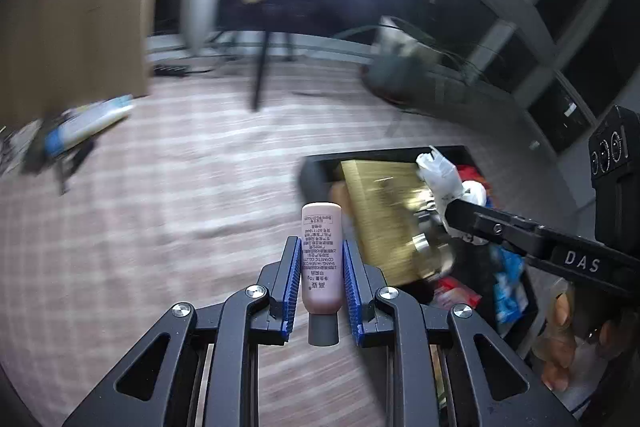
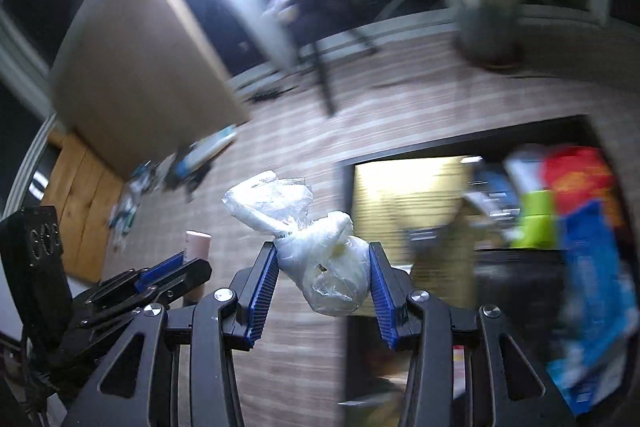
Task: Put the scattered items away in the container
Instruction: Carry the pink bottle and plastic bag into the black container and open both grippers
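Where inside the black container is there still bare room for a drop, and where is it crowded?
Container: the flat gold box at its left end offers an open top. The right end is crowded with red, green and blue packets. No bare bottom shows.

The striped floor (image 1: 168,211) bears a black container (image 1: 384,151) and scattered items (image 1: 80,131).

The left gripper (image 1: 321,277) pinches a pink tube (image 1: 321,263), cap toward the camera. Right of the tube lies the black bin (image 1: 516,291); above the bin, the right gripper (image 1: 452,213) carries a plastic bag (image 1: 442,175).
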A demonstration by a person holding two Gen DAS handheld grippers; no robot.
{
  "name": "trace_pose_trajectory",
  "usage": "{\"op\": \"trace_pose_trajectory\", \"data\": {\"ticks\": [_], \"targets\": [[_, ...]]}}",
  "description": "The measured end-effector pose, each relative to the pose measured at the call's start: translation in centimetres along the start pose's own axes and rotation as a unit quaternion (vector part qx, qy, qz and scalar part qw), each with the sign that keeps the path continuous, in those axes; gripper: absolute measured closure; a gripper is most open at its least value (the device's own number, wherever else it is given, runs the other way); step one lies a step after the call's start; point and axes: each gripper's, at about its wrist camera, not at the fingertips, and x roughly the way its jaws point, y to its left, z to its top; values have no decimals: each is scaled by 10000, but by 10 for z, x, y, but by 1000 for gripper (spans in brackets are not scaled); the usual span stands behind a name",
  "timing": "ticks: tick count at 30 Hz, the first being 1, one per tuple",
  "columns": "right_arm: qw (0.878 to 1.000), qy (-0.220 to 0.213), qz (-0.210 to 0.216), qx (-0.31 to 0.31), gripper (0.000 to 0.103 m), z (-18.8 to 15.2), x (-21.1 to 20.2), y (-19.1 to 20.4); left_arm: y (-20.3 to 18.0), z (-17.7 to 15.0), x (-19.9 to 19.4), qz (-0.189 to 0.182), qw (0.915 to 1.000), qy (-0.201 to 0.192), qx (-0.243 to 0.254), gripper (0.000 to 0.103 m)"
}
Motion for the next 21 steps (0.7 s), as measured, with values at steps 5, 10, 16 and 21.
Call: {"op": "trace_pose_trajectory", "data": {"ticks": [5,10,16,21], "targets": [[9990,-99,-302,313,62,9,-18,-55,-56,17,31,-184,9992,95,329,81],[9976,-119,-513,445,62,14,-28,-94,-98,26,61,-244,9977,233,581,80],[9967,-83,-652,469,62,19,-31,-119,-122,30,85,-223,9964,370,730,80],[9967,-49,-654,468,62,23,-31,-128,-133,32,94,-191,9953,404,863,80]]}}
